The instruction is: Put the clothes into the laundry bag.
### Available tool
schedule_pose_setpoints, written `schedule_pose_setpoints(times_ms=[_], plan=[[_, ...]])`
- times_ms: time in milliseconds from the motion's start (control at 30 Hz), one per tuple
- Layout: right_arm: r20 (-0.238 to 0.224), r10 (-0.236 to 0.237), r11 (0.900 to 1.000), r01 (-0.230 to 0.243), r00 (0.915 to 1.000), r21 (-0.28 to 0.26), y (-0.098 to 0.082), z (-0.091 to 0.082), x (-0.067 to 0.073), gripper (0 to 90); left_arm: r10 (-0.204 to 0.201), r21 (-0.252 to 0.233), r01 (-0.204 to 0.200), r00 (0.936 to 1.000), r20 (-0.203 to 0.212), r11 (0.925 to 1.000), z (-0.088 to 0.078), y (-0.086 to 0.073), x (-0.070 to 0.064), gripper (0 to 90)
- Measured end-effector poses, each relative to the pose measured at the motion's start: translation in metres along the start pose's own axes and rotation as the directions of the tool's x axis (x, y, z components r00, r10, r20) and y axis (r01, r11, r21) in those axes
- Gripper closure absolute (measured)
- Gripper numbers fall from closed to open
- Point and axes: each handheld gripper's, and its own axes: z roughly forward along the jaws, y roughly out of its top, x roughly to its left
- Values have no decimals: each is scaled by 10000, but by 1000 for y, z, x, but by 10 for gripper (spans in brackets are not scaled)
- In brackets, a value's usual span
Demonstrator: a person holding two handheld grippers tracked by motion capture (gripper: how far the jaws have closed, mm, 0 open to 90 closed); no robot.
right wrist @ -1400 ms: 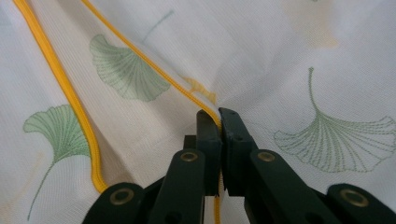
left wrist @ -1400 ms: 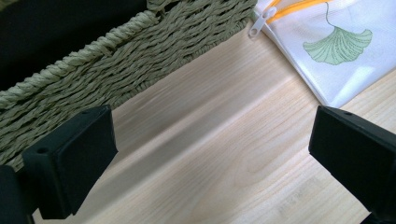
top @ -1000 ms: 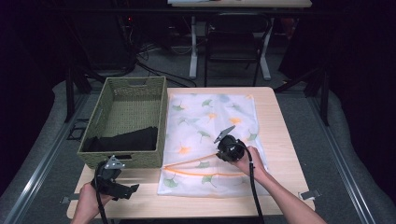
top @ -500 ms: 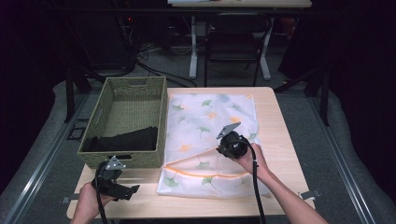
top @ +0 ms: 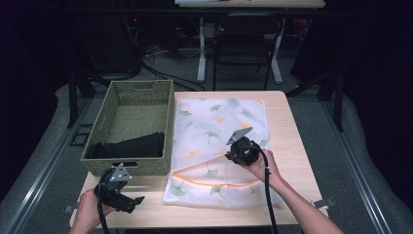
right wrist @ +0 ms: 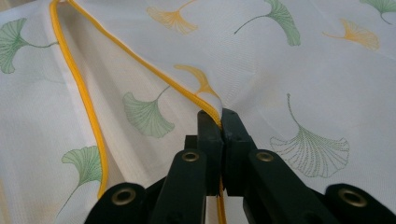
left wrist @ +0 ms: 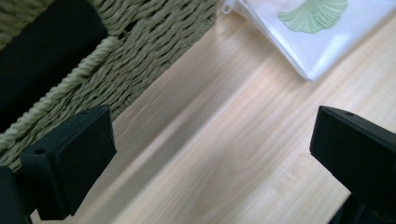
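One light wooden table (top: 292,141) carries everything, seen from the high view. On it lies one white mesh laundry bag (top: 214,122) printed with green and orange ginkgo leaves, spread flat over the middle and right of the tabletop, its orange-trimmed opening (top: 204,181) gaping along the near part. Just beside the bag, to its left, stands one woven green basket (top: 139,95), rectangular, with one dark folded cloth (top: 129,145) lying in its near end. Two hand-held grippers are present. The right gripper (top: 231,152), held in the person's right hand (top: 260,165), sits over the bag near its middle; the right gripper view shows its two black jaws pressed together on the orange trim (right wrist: 140,60) of the bag's upper edge, the fabric pulled up into a small peak at the pinch point. The left gripper (top: 139,201), in the left hand (top: 87,212), sits at the near left corner of the table, in front of the basket; in the left gripper view its two jaws stand wide apart with bare wood between them, holding nothing, the basket wall (left wrist: 140,56) just beside and a corner of the bag (left wrist: 308,28) farther off.
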Motion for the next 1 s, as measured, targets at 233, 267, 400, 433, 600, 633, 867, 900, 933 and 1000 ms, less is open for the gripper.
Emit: schedule_pose_setpoints(times_ms=[233,267,400,433,600,633,867,900,933,1000], plan=[[-155,-95,9999,94,9998,-38,-3,1,-3,884,43,-79,-41,9998,179,10000,-7,2,7,1],[-145,-110,9999,109,9998,-41,-3,1,-3,884,-16,-115,18,9998,184,9999,-9,3,8,1],[-135,-160,9999,159,9998,-66,-3,1,-3,884,54,-182,-51,9998,167,9998,-15,7,11,1],[-128,-150,9999,149,9998,-65,-3,0,-3,884,114,-199,-113,9999,61,9997,-17,9,11,1],[-134,-102,9999,101,9999,-64,-3,1,-4,884,270,-147,-272,9996,-92,9995,-21,18,15,1],[-106,-83,9999,82,9999,-67,-4,0,-4,884,286,-172,-289,9995,-155,9994,-22,19,16,1],[-86,-195,9998,195,9998,-97,-4,0,-5,884,365,-313,-371,9991,-222,9988,-30,29,22,1],[-86,-195,9998,195,9998,-97,-4,0,-5,884,417,-275,-424,9988,-244,9987,-32,31,23,1],[-76,-45,10000,45,10000,-87,-5,-1,-5,884,424,-337,-432,9988,-252,9985,-34,32,24,2],[-68,-74,9999,73,10000,-88,-5,-1,-5,884,403,-461,-412,9990,-206,9981,-38,37,28,2]])
